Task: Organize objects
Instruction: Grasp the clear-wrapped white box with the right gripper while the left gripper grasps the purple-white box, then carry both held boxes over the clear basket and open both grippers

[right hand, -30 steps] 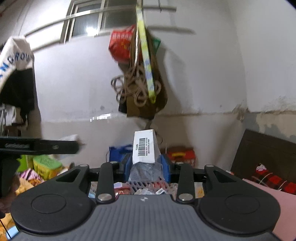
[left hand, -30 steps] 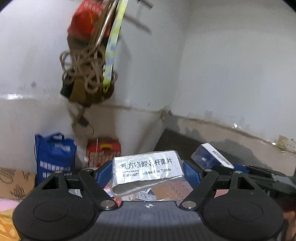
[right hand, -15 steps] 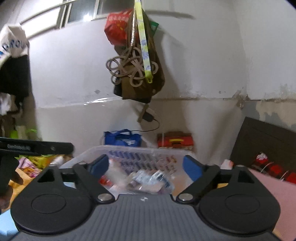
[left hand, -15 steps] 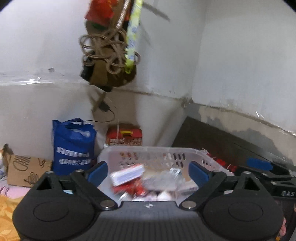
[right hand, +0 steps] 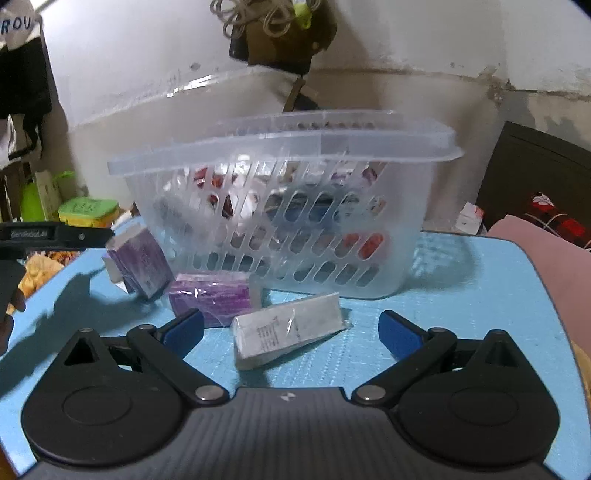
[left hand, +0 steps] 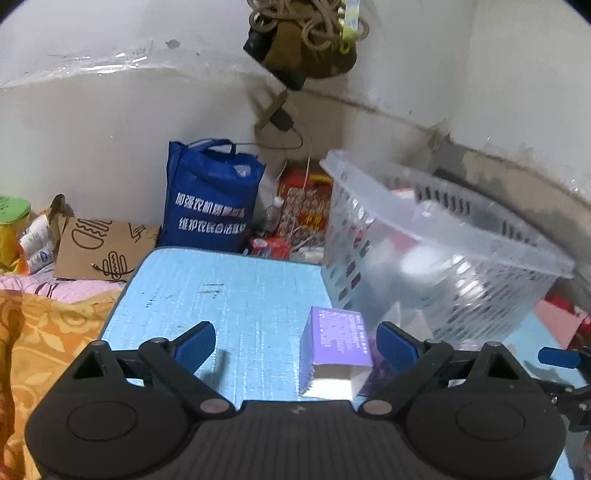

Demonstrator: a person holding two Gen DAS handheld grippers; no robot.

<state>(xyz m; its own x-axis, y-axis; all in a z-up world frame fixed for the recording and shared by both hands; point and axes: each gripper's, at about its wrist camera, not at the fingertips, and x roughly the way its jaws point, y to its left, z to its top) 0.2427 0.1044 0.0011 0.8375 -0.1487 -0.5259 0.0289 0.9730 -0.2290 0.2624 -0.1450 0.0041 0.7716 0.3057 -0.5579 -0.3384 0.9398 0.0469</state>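
Note:
A clear plastic basket [right hand: 369, 155] holding several small packets stands on a blue mat [right hand: 480, 295]; it also shows in the left wrist view [left hand: 461, 236]. My left gripper [left hand: 295, 341] is open, low over the mat, with a purple box [left hand: 334, 338] between its fingers, near the right one. My right gripper [right hand: 291, 328] is open and empty over a wrapped grey-white box [right hand: 288, 328] lying on the mat. Two purple boxes lie to its left: one flat [right hand: 210, 295], one tilted [right hand: 142, 264].
A blue tote bag [left hand: 210, 195], a red package [left hand: 304, 210] and cardboard [left hand: 99, 247] sit behind the mat by the wall. Orange cloth [left hand: 37, 339] lies left, pink cloth [right hand: 546, 258] right. A rope bundle [right hand: 273, 22] hangs above.
Both grippers let go of the packets they held, opened, and came down from above the basket to the mat in front of it.

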